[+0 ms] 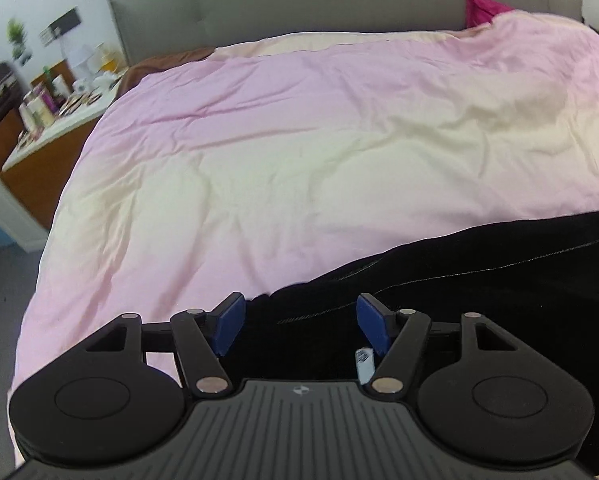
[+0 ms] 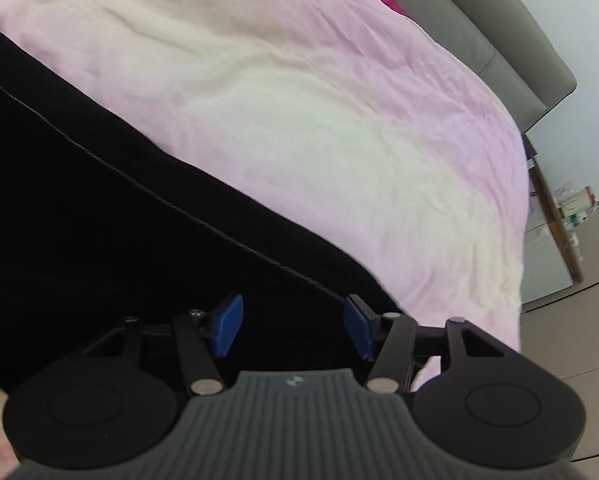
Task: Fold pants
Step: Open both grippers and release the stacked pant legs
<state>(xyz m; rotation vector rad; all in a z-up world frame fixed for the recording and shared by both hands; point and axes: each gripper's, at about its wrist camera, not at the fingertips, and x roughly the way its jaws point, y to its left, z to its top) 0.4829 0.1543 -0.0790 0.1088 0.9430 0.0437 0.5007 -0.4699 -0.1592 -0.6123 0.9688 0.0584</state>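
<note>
Black pants (image 1: pixel 479 276) lie flat along the near edge of a bed covered by a pink and cream duvet (image 1: pixel 299 152). In the left wrist view my left gripper (image 1: pixel 301 324) is open, its blue pads wide apart over one end of the pants, where a small white label (image 1: pixel 364 364) shows. In the right wrist view the pants (image 2: pixel 99 208) run from the upper left to the bottom centre, with a pale seam line along them. My right gripper (image 2: pixel 293 326) is open above the pants' other end near the bed's right edge. Neither gripper holds cloth.
A grey padded headboard (image 1: pixel 339 4) stands at the back with a magenta pillow (image 1: pixel 485 8) by it. A cluttered white-topped dresser (image 1: pixel 55 124) stands left of the bed. A wooden-edged unit (image 2: pixel 559 216) and bare floor (image 2: pixel 571 344) are right of the bed.
</note>
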